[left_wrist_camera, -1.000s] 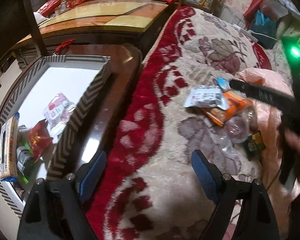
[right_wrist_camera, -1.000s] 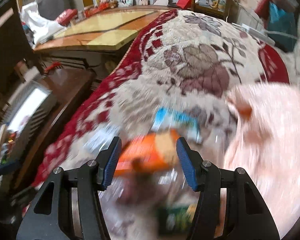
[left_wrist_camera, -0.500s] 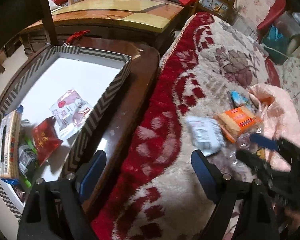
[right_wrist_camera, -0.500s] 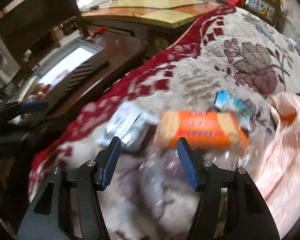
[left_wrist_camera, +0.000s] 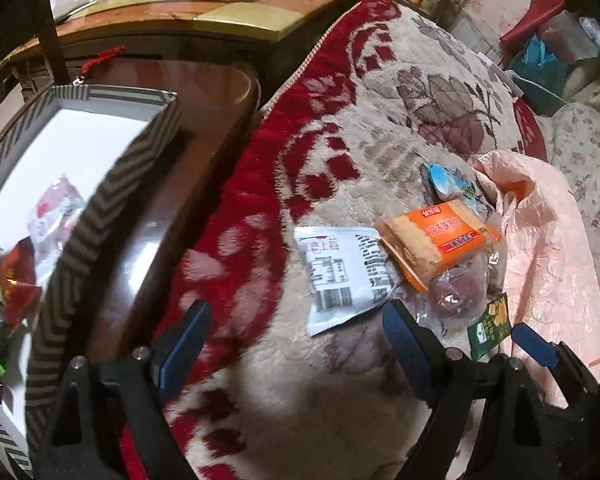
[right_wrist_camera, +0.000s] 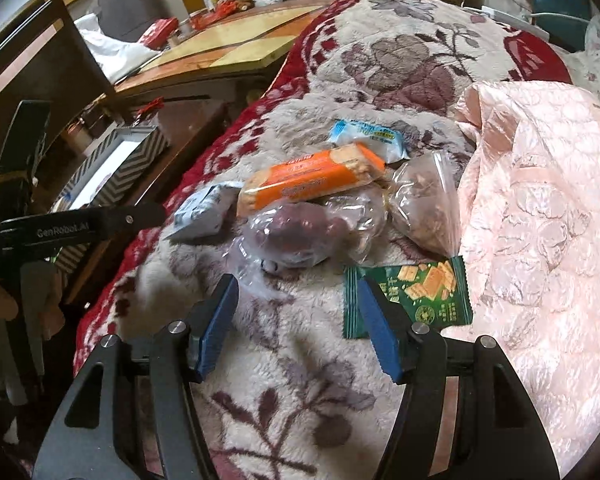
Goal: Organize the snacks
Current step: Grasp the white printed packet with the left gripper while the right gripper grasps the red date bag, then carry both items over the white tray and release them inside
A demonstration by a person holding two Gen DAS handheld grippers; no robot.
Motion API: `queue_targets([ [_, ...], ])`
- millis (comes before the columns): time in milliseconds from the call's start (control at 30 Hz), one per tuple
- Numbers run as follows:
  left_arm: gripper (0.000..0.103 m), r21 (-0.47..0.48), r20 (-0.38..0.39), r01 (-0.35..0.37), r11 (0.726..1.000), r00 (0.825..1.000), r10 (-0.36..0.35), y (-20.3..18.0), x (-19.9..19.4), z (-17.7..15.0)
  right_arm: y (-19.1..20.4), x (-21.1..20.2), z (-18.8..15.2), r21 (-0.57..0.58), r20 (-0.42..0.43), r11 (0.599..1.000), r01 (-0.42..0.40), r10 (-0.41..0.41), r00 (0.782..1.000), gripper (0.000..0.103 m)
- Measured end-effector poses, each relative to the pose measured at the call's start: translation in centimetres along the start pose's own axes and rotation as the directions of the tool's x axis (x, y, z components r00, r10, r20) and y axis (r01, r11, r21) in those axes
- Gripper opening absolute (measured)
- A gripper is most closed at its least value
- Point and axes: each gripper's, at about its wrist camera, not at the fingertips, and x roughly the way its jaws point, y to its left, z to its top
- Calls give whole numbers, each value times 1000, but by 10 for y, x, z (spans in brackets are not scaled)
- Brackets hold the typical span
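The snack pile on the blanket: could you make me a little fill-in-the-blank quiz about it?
1. The biscuit pack lying on top of the pile is coloured ____.
2. The green cracker packet lies beside a quilt coloured ____.
3. The box on the wooden side table has a ____-patterned wall.
4. Between the fingers of the left gripper there is ____.

Missing words: orange; pink; zigzag; nothing

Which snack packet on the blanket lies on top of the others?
The orange biscuit packet: it rests across the white packet and the clear bags, while the green packet lies flat alone.
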Motion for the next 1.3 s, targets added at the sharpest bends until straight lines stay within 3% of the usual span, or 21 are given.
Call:
queue_targets([
  [233, 88, -51, -24, 18, 999, 1000, -19, -4, 16, 11, 3, 24, 11, 56, -8, 998, -20, 21, 1000, 68],
  [567, 91, -35, -50, -26, 999, 998, 24, -12, 39, 16, -5, 55, 18, 209, -1, 977, -37, 39, 999, 68],
  [700, 91, -20, -52, -40, 999, 998, 39, -13, 45, 18, -4, 60, 20, 199, 13, 979, -41, 39, 999, 65],
  [800, 69, 4, -42, -71, 997, 997, 71, -13, 49, 16, -5, 65, 21, 189, 14, 981, -46, 44, 999, 52],
  [867, 53, 24, -19, -77, 997, 997, 77, -9, 46, 15, -5, 66, 20, 174, 18, 983, -55, 52, 998, 49],
  [1000, 51, 11, -7, -25, 1000, 1000, 25, 3, 35, 14, -5, 56, 15, 148, 29, 986, -77, 74, 997, 39],
  [1300, 51, 82, 68, -31, 996, 997, 25, 2, -9, -9, 6, 17, 0, 117, 68, 986, -122, 115, 991, 38],
])
